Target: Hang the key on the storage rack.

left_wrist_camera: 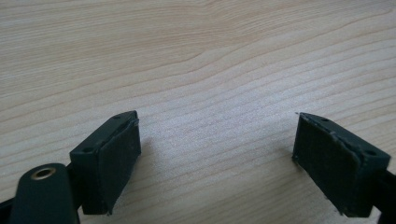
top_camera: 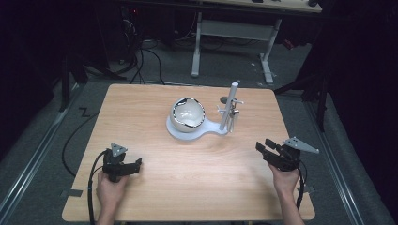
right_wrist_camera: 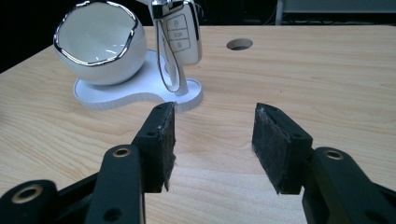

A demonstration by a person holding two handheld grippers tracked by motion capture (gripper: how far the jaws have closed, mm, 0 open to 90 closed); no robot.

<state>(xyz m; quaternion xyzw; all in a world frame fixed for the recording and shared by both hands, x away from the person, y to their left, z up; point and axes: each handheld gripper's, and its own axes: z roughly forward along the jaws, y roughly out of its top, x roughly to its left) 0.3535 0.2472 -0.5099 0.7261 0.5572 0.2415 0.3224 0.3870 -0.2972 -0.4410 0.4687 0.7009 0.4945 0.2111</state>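
Car key (right_wrist_camera: pixel 180 32) hanging by its loop on the post of the white stand (right_wrist_camera: pixel 140 95), upright, near the middle of the table (top_camera: pixel 141 108), just right of the bowl (top_camera: pixel 187 114). Not being touched by either gripper, so judging the work as barely begun: no reach, no grip, no lift yet. Everything left to do, approach to the key included.

Going left to right in the high view: left gripper (top_camera: pixel 137 163) resting low over the near left part of the table, jaws pointing right, well apart from the stand. Then bowl sitting on the round end of the stand's base. Then post (top_camera: pixel 228 110) rising from the narrow end, key on it too small to read there. Then right gripper (top_camera: pixel 266 145) hanging over the near right edge, aimed toward the stand, well short of it.

Left gripper view: left gripper (left_wrist_camera: pixel 217 149) standing wide, nothing between the pads, bare wood grain underneath; adding the jaw state that the high view is blurring.

Right gripper view: right gripper (right_wrist_camera: pixel 212 140) standing at a narrower gap, empty too; giving the key's buttons, its wire loop, the bowl's (right_wrist_camera: pixel 98 39) chrome rim and a round hole (right_wrist_camera: pixel 239 44) in the tabletop behind.
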